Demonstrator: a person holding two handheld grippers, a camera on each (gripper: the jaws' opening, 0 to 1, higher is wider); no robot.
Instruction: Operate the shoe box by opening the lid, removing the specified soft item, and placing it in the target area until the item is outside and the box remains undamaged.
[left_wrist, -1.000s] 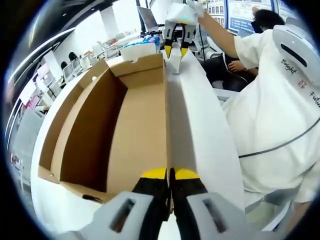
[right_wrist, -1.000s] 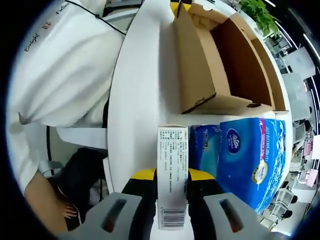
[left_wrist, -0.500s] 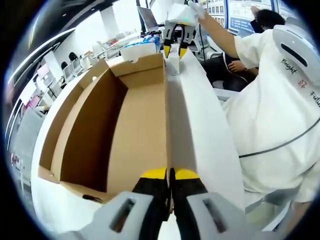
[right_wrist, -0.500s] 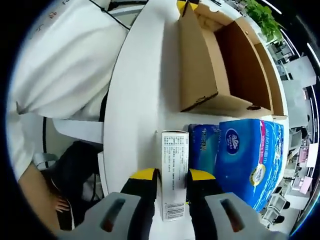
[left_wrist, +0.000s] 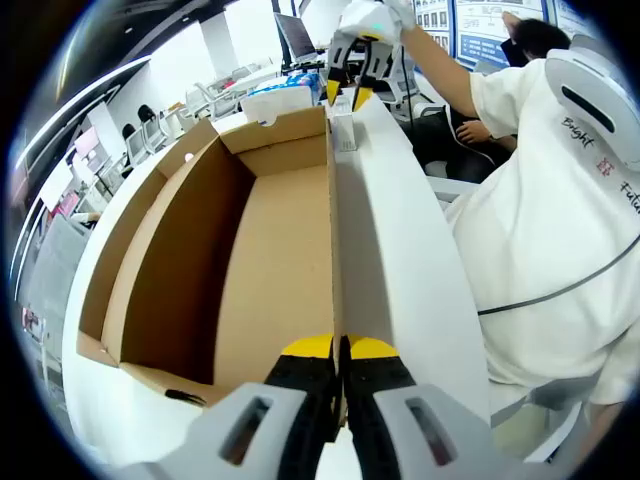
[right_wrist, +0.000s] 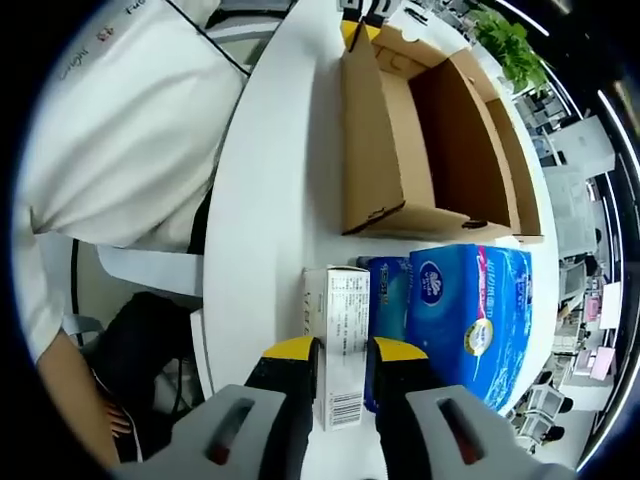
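in the left gripper view your left gripper (left_wrist: 339, 352) is pinched closed on the near wall of the shoe box (left_wrist: 270, 250), lid open. far along that wall, the right gripper (left_wrist: 350, 85) hangs over the small carton (left_wrist: 343, 125).

in the right gripper view the right gripper (right_wrist: 340, 352) stands parted around the small carton (right_wrist: 335, 345) lying lengthwise on the white table (right_wrist: 265, 200) beside the tissue pack (right_wrist: 470, 325). it looks released.

right gripper (right_wrist: 340, 352) fingers loosened, lifted off small carton (right_wrist: 337, 343), now on table
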